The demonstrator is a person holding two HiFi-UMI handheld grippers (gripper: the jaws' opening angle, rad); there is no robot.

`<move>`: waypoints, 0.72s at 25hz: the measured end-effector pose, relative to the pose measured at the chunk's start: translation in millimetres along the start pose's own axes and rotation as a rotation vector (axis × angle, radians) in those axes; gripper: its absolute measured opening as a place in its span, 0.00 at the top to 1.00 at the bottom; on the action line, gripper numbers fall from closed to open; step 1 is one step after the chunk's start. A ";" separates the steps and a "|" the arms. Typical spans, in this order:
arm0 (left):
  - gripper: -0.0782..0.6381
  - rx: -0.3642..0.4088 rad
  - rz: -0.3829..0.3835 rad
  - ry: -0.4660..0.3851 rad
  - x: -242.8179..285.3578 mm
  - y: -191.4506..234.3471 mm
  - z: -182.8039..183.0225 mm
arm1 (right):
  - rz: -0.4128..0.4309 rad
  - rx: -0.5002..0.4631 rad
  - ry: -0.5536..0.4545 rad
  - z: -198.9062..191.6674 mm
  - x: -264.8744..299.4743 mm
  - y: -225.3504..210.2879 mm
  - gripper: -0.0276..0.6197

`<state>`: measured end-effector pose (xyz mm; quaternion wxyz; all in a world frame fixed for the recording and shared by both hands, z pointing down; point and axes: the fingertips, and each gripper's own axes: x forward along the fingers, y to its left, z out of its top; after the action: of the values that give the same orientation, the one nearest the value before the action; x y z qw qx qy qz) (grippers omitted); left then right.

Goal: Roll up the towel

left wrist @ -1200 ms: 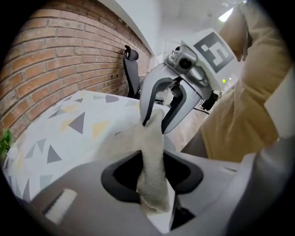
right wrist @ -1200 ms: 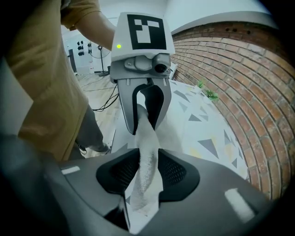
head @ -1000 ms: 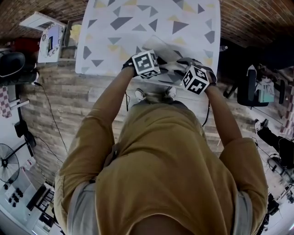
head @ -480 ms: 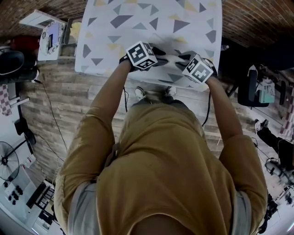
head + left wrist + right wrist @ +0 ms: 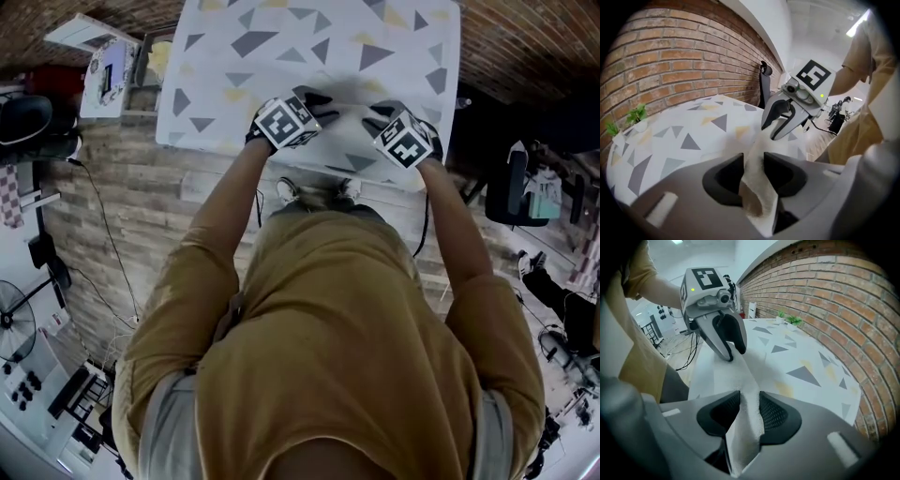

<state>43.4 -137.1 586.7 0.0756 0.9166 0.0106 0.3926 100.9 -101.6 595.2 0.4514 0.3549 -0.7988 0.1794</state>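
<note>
The white towel (image 5: 343,129) lies on the triangle-patterned table (image 5: 234,56) near its front edge. My left gripper (image 5: 322,106) is shut on one end of the towel's lifted edge, and the cloth (image 5: 757,185) bunches up between its pads. My right gripper (image 5: 376,118) is shut on the other end, with a fold of towel (image 5: 743,427) pinched between its pads. The towel runs taut from one gripper to the other. In the left gripper view the right gripper (image 5: 780,125) shows ahead; in the right gripper view the left gripper (image 5: 730,351) does.
A brick wall (image 5: 834,301) runs along the table's far side, with small potted plants (image 5: 791,320) against it. A low stand with boxes (image 5: 105,77) is left of the table, an office chair (image 5: 517,178) to the right. Cables lie on the wooden floor (image 5: 122,234).
Both grippers have moved away from the person, farther over the table, and taken the towel's edge with them. The left gripper has turned. The towel's flat part shows narrower.
</note>
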 end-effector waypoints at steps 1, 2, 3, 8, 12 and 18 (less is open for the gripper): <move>0.62 0.001 0.015 0.006 0.1 0.7 -0.7 | -0.012 0.007 -0.001 -0.9 2.0 -1.9 0.76; 0.62 -0.002 0.026 0.008 -0.2 0.2 -1.1 | -0.023 0.012 -0.001 -1.0 3.3 -3.5 0.75; 0.62 -0.006 0.038 0.007 -0.7 -0.1 -1.5 | -0.033 0.016 0.002 -1.5 4.7 -4.8 0.75; 0.62 0.010 0.141 -0.007 -6.9 11.8 -5.5 | -0.082 0.033 0.025 -11.4 12.5 -9.1 0.75; 0.62 0.056 0.172 0.044 -3.7 12.7 -15.0 | -0.106 0.035 0.031 -16.7 14.9 -9.9 0.75; 0.62 0.036 0.213 0.049 5.0 15.5 -24.5 | -0.153 0.068 0.005 -12.1 -1.6 -21.9 0.74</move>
<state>28.6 -148.8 609.3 0.0167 0.9039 -0.0778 0.4204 124.6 -108.5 599.5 0.4533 0.4295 -0.7618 0.1723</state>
